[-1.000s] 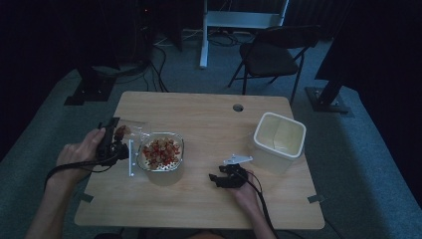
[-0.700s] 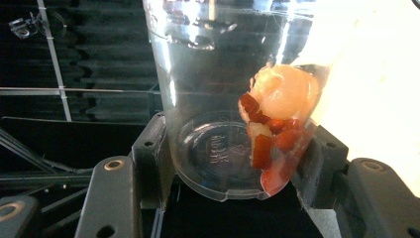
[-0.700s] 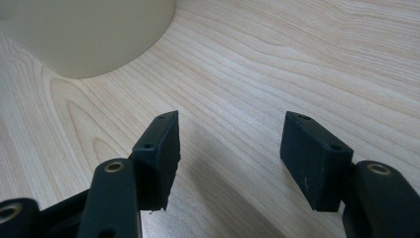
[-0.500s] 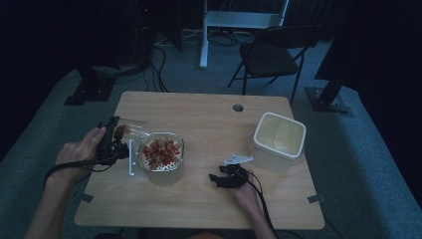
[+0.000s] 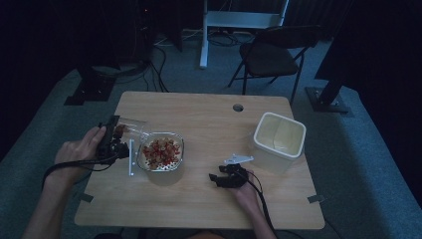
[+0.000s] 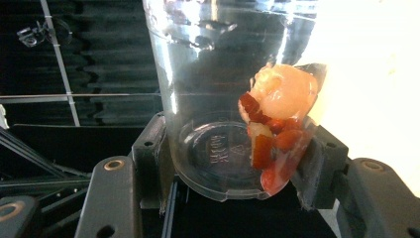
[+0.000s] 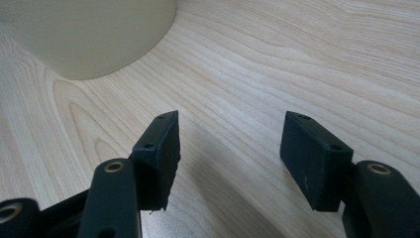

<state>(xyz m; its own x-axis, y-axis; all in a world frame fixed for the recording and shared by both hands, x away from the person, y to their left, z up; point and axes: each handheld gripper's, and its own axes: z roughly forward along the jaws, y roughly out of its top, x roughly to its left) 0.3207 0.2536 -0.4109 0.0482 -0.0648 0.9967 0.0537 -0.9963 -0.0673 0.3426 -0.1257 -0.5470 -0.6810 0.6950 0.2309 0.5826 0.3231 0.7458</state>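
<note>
My left gripper [image 5: 113, 142] is shut on a clear plastic cup [image 5: 130, 128] lying on its side, its mouth toward a glass bowl [image 5: 160, 152] of red and pale fruit pieces. In the left gripper view the cup [image 6: 223, 99] sits between the jaws of that gripper [image 6: 237, 163], and a clump of fruit pieces [image 6: 277, 124] clings to the cup's wall near its base. My right gripper [image 5: 221, 178] rests low on the table, right of the bowl. Its jaws [image 7: 233, 153] stand apart over bare wood with nothing between them.
A white square tub [image 5: 278, 139] stands at the table's right, just beyond the right gripper, and its rounded corner [image 7: 84, 34] shows in the right gripper view. The wooden table [image 5: 209, 114] has a cable hole [image 5: 238, 107] near its far edge. A folding chair [image 5: 273, 55] stands behind.
</note>
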